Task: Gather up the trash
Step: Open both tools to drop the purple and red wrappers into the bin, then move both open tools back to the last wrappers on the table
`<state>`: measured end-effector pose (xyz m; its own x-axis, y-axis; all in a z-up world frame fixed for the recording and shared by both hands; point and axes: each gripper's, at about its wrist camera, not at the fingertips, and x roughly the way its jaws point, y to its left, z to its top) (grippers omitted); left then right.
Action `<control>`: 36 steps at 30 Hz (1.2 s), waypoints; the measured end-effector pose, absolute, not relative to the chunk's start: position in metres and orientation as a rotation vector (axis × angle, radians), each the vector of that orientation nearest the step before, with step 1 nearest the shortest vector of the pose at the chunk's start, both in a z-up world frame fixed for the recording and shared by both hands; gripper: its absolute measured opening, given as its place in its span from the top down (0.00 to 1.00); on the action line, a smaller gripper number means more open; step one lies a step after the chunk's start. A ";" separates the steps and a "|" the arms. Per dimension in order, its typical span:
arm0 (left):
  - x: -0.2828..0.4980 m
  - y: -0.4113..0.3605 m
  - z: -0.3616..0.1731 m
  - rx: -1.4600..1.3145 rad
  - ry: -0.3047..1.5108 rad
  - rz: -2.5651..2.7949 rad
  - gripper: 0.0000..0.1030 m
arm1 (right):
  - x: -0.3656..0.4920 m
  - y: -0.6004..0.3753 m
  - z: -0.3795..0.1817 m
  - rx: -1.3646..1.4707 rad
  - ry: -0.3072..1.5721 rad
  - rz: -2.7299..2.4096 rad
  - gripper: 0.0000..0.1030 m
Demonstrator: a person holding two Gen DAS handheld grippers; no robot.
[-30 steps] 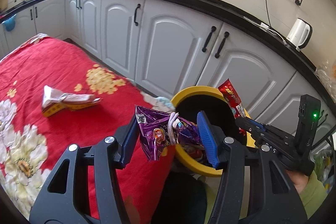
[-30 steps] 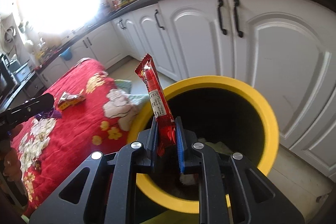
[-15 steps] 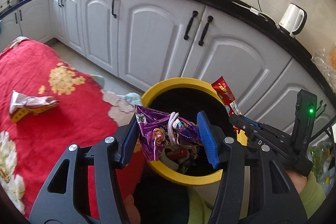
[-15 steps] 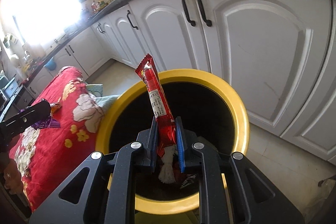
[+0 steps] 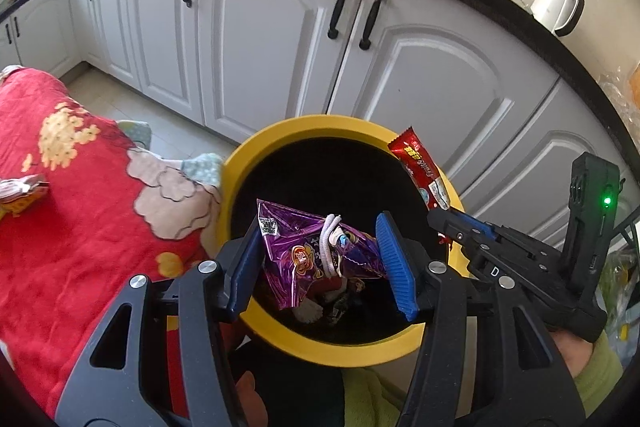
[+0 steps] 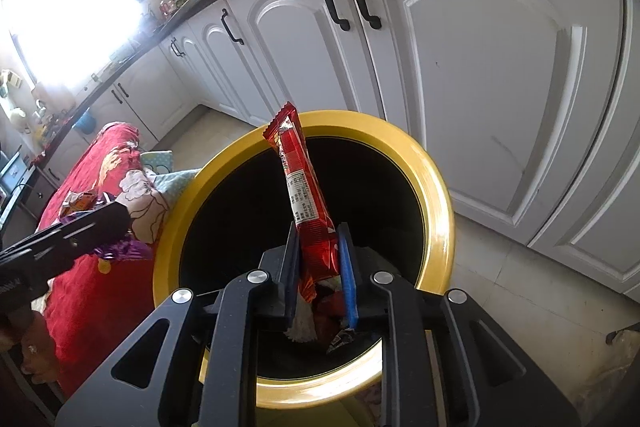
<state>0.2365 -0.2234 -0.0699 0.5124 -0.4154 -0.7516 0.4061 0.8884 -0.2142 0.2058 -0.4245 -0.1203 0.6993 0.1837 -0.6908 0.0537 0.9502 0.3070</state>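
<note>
Two grippers tilt down over the open mouth of the yellow-rimmed trash bin, which stands on the floor before the white kitchen cabinets, with the table's red flowered cloth to its left. A second ago the bin sat lower and more to the right in the left wrist view; both hands have since come forward and down over it, and it now fills the middle of both views. Trash already lies at its dark bottom. The left gripper holds a crumpled purple snack bag between half-spread blue pads, above the bin's near side. The right gripper has just been opening its narrow jaws; the red snack-bar wrapper stands upright between them, leaning on the left pad, clear of the right. One more wrapper lies far left on the cloth.
</note>
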 end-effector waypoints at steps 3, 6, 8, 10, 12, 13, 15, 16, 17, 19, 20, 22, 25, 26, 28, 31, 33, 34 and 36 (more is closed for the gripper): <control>0.240 -0.227 -0.074 -0.011 0.922 -0.500 0.51 | 0.207 -0.428 -0.121 0.332 0.798 0.069 0.76; 0.243 -0.228 -0.078 -0.010 0.929 -0.495 0.45 | 0.206 -0.431 -0.120 0.342 0.792 0.059 0.71; 0.245 -0.226 -0.082 -0.020 0.941 -0.491 0.36 | 0.206 -0.434 -0.119 0.352 0.786 0.050 0.66; 0.245 -0.224 -0.083 -0.021 0.943 -0.480 0.31 | 0.205 -0.437 -0.118 0.356 0.782 0.041 0.64; 0.245 -0.222 -0.084 -0.016 0.944 -0.472 0.22 | 0.204 -0.438 -0.117 0.362 0.776 0.036 0.60; 0.244 -0.220 -0.083 -0.013 0.942 -0.468 0.19 | 0.204 -0.439 -0.116 0.364 0.772 0.032 0.57; 0.241 -0.216 -0.082 -0.009 0.935 -0.462 0.13 | 0.204 -0.439 -0.114 0.366 0.765 0.029 0.53; 0.241 -0.214 -0.081 -0.009 0.932 -0.457 0.11 | 0.204 -0.438 -0.112 0.365 0.759 0.028 0.51; 0.239 -0.210 -0.080 -0.010 0.926 -0.451 0.11 | 0.203 -0.437 -0.111 0.365 0.755 0.029 0.50; 0.236 -0.203 -0.077 -0.018 0.920 -0.444 0.11 | 0.202 -0.434 -0.106 0.360 0.743 0.036 0.44; 0.235 -0.199 -0.075 -0.026 0.913 -0.439 0.11 | 0.202 -0.430 -0.103 0.352 0.733 0.041 0.42; 0.232 -0.191 -0.071 -0.030 0.903 -0.425 0.11 | 0.200 -0.423 -0.097 0.332 0.714 0.051 0.38; 0.227 -0.180 -0.064 -0.032 0.880 -0.403 0.11 | 0.198 -0.413 -0.087 0.318 0.692 0.070 0.34; 0.226 -0.176 -0.062 -0.033 0.873 -0.397 0.11 | 0.198 -0.411 -0.085 0.315 0.688 0.075 0.33; 0.221 -0.168 -0.056 -0.036 0.856 -0.386 0.11 | 0.197 -0.403 -0.079 0.307 0.676 0.086 0.30; 0.214 -0.155 -0.047 -0.038 0.827 -0.369 0.11 | 0.195 -0.391 -0.071 0.294 0.657 0.107 0.27; 0.209 -0.146 -0.041 -0.043 0.811 -0.362 0.11 | 0.193 -0.383 -0.066 0.286 0.651 0.120 0.26; 0.207 -0.142 -0.039 -0.046 0.804 -0.358 0.11 | 0.192 -0.379 -0.064 0.281 0.648 0.129 0.26; 0.202 -0.133 -0.034 -0.049 0.791 -0.350 0.11 | 0.190 -0.369 -0.058 0.267 0.639 0.148 0.25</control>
<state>0.2024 -0.1335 -0.0342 0.6484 -0.3264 -0.6878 0.2900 0.9412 -0.1733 0.1901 -0.3690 -0.0584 0.7937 0.2176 -0.5681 -0.0541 0.9554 0.2903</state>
